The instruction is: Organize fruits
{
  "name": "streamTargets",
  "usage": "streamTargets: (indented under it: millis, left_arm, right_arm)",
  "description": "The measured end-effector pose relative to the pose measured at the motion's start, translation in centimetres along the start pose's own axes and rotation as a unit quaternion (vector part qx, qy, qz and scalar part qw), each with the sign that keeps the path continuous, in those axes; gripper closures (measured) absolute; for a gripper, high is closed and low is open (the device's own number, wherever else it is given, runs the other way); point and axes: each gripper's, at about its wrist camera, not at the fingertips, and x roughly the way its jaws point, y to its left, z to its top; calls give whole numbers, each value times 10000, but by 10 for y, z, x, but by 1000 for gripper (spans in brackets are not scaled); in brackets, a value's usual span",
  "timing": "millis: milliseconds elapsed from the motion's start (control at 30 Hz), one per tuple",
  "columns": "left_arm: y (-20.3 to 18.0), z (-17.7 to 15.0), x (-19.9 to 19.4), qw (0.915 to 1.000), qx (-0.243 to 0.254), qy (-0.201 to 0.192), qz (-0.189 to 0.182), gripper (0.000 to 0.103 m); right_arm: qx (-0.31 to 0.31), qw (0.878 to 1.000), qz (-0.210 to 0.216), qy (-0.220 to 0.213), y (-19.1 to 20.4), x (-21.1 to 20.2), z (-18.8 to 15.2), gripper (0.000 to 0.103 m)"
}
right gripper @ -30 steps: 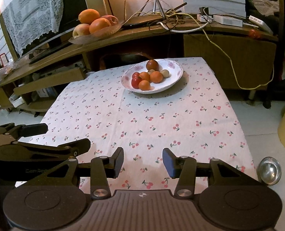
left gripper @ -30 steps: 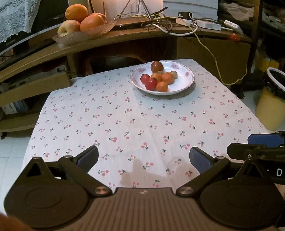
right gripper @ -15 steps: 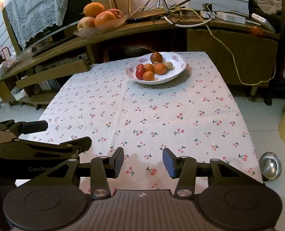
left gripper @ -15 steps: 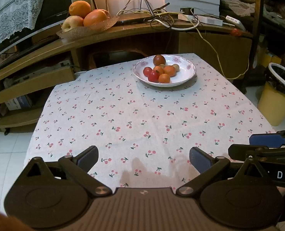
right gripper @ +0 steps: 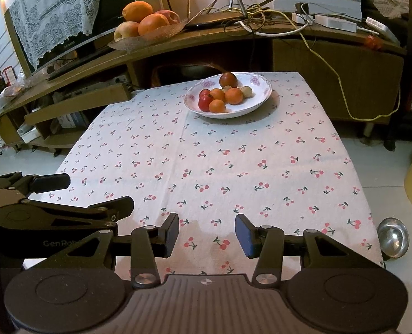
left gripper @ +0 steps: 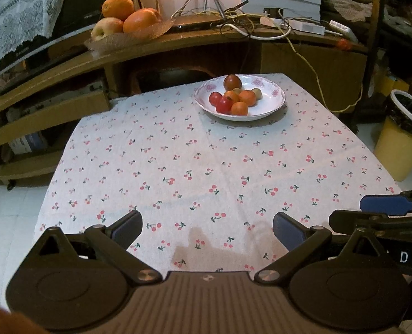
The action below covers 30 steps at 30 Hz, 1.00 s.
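The white floral-rimmed china plate of small red and orange fruits [right gripper: 228,94] sits far across the cherry-print bench [right gripper: 220,167] at twelve o'clock, well apart from the right gripper [right gripper: 206,235] and the left gripper [left gripper: 207,229], both with jaws spread and empty.

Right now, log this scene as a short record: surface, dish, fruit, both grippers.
surface: table under a cherry-print cloth
dish: white plate at the table's far side
fruit: small red and orange fruits piled in the plate
left gripper: open, empty, over the near edge
right gripper: open, empty, beside the left
other: glass dish of larger fruit on the shelf behind
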Motion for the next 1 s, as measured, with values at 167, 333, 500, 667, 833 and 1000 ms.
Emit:
streamTargets:
  millis: [167, 333, 500, 667, 833, 1000]
  left_arm:
    - [2, 1, 2, 9999, -110, 92, -37, 0]
    - [0, 2, 3, 9998, -120, 131, 1, 0]
    - [-1, 2, 3, 9999, -85, 93, 27, 0]
    - [-1, 1, 3, 9999, -73, 76, 52, 0]
    - [-1, 1, 3, 9999, -56, 60, 64, 0]
    - [-2, 1, 2, 10000, -23, 12, 96, 0]
  right_arm:
    - [-2, 10000, 27, -9, 1, 0, -1, 55]
    - [14, 10000, 33, -10, 1, 1, -1, 55]
    - [0, 10000, 50, 11, 1, 1, -2, 55]
    - [7, 10000, 55, 10, 2, 2, -2, 55]
    - [9, 10000, 55, 11, 1, 2, -2, 55]
    - [12, 10000, 58, 11, 1, 2, -2, 55]
